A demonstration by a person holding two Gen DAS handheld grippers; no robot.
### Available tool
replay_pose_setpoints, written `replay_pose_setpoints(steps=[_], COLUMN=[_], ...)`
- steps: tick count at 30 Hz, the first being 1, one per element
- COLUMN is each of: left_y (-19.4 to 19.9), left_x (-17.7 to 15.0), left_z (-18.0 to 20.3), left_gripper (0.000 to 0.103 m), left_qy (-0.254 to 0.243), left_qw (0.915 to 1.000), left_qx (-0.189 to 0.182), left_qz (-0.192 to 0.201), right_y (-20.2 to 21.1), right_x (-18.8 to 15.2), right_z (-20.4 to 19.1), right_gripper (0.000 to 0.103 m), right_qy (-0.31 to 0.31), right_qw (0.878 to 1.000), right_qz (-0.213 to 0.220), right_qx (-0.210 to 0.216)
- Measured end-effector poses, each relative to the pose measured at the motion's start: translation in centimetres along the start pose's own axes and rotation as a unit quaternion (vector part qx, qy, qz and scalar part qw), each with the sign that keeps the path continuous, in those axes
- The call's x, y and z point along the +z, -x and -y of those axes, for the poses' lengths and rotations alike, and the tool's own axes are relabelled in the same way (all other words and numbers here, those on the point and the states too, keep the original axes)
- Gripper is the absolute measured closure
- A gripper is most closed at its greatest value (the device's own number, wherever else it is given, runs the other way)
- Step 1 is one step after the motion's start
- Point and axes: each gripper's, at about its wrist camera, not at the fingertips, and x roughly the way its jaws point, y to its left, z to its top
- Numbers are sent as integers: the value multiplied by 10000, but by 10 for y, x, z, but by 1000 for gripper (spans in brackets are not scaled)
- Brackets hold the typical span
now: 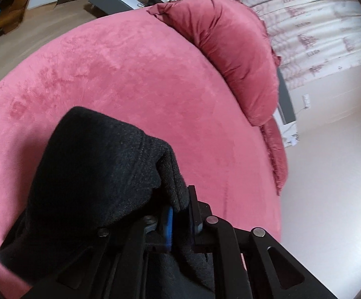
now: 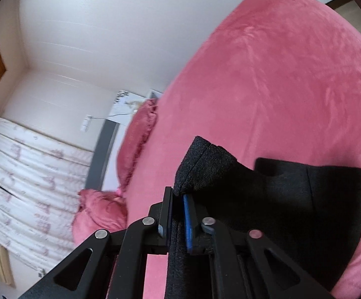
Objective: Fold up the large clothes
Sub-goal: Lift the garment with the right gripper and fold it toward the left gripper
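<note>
Thick black wool-like garment (image 1: 88, 169), coarse felted weave, stitched seam lines showing; held up over the pink plush-covered bed (image 1: 130, 74), hanging in front of both wrist cameras.

Left hand-held gripper (image 1: 180, 214): jaws nearly together, clamped on a folded edge of the garment; blue pad visible, cloth wedged between it and the black finger. Bulk of fabric bunched up and over the jaws, draping down toward the near edge of the bed.

Right hand-held gripper (image 2: 178, 209): jaws likewise nearly closed on a seamed edge or corner of the same garment (image 2: 292, 199); cloth runs down between the fingers. Remainder sags to the side over the bed, a flat panel with a straight seam visible.

Dark pink velvet pillows (image 1: 232, 57) at the head of the bed, well apart from the garment.

Handling, judged: heavy for cloth, dense, holds a soft crease but not stiff; not slippery, rough nap likely to grip the pads and to drag on the plush bedcover rather than slide. Not fragile. Thick layers fill the jaws, so shallow pinches likely to creep under the weight. Best holds: seamed or hemmed edges and corners, one at each side, as taken now; lay down flat on the bed, not pulled across it.
</note>
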Motion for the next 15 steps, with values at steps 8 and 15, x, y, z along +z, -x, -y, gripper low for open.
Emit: replay_pose_setpoints(steps=[8, 15], left_y=[9, 54], left_x=[13, -11], left_z=[-26, -59], left_gripper=[42, 27], left_qy=[-48, -1358], left_qw=[9996, 9839], left_qx=[61, 986], left_qz=[285, 618], right_y=[-15, 31], right_x=[-15, -75], right_z=[43, 57], right_gripper=[48, 47], right_qy=[-75, 855], right_qw=[9953, 9893], right_qz=[-319, -1097], right_qx=[-910, -450])
